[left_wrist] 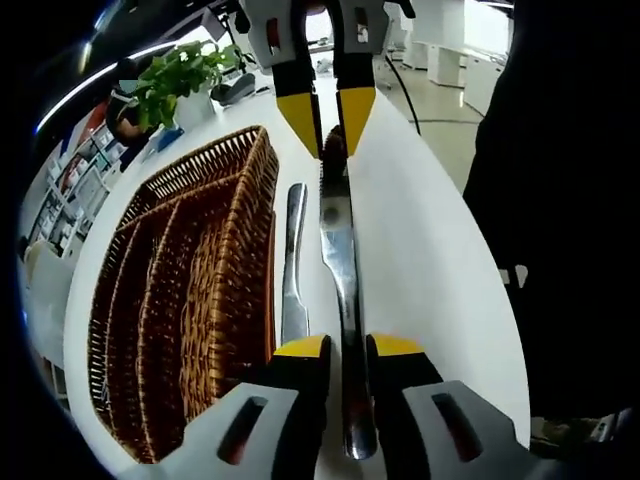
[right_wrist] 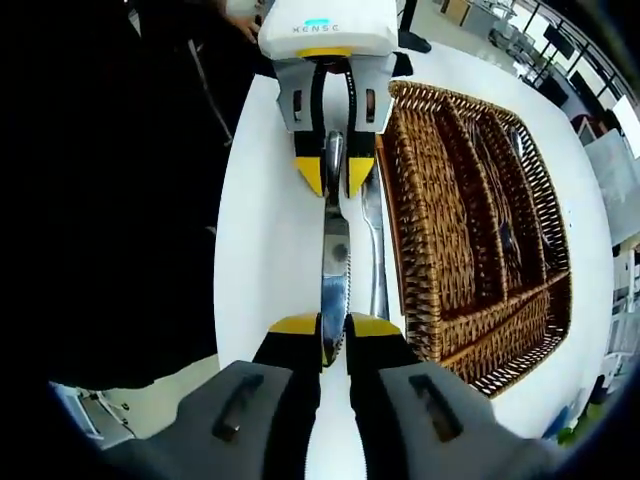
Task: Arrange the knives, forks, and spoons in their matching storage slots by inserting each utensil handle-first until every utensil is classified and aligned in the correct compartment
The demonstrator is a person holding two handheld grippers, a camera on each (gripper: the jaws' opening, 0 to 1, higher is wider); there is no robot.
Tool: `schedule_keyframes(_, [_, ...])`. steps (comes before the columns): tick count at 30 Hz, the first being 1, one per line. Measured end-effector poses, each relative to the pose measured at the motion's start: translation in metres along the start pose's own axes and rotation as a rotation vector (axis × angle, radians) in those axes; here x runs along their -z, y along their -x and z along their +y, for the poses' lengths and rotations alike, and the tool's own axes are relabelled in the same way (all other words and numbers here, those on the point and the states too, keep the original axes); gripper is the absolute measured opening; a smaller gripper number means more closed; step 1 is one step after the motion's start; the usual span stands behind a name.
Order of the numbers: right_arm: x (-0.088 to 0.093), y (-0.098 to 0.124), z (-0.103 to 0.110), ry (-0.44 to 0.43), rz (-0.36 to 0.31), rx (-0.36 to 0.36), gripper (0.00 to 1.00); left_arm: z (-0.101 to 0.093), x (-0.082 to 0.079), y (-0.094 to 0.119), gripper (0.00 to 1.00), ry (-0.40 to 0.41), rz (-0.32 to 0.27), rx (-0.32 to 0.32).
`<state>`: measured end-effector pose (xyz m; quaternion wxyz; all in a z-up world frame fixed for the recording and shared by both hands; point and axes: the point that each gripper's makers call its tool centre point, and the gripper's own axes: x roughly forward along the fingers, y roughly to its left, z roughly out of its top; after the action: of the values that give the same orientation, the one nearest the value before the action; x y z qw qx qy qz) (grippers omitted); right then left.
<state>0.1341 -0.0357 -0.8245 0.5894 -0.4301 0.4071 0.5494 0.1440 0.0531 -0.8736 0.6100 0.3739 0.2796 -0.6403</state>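
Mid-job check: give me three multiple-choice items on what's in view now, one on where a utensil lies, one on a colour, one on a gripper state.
1. Where does the loose utensil lie?
A. inside the basket
B. on the white table beside the basket
C. on the floor

2. What colour are the hand-held gripper fingertips?
A. yellow
B. blue
C. red

3. What is the state of the knife?
A. lying free
B. in a slot
C. clamped at both ends

Answers: 1 B, it rests on the table along the wicker basket; 2 A, the tips are yellow; 3 C, the left hand-held gripper and right hand-held gripper each pinch one end.
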Motion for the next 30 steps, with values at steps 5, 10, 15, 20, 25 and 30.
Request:
schedule_keyframes(5, [0.000, 0.000, 0.000, 0.000, 0.001, 0.001, 0.07, 0.001, 0.000, 0.001, 0.08, 0.017, 0.004, 0.000])
schedule_keyframes(10, [0.001, 0.000, 0.000, -0.009, -0.007, -0.002, 0.07, -0.002, -0.001, 0.002, 0.07, 0.041, 0.017, 0.002])
schedule_keyframes(15, [0.002, 0.000, 0.000, -0.008, -0.024, 0.015, 0.08, 0.000, -0.006, 0.011, 0.06, 0.071, 0.029, -0.003])
schedule_keyframes(20, [0.005, -0.001, 0.003, -0.014, -0.042, 0.019, 0.09, -0.004, -0.010, 0.015, 0.06, 0.076, 0.042, 0.007])
schedule_keyframes(25, [0.003, 0.001, 0.005, -0.026, -0.083, 0.027, 0.10, -0.008, -0.010, 0.020, 0.06, 0.081, 0.052, 0.006])
schedule_keyframes(30, [-0.001, 0.007, 0.005, -0.088, -0.153, 0.053, 0.26, -0.010, -0.012, 0.024, 0.06, 0.078, 0.059, 0.008])
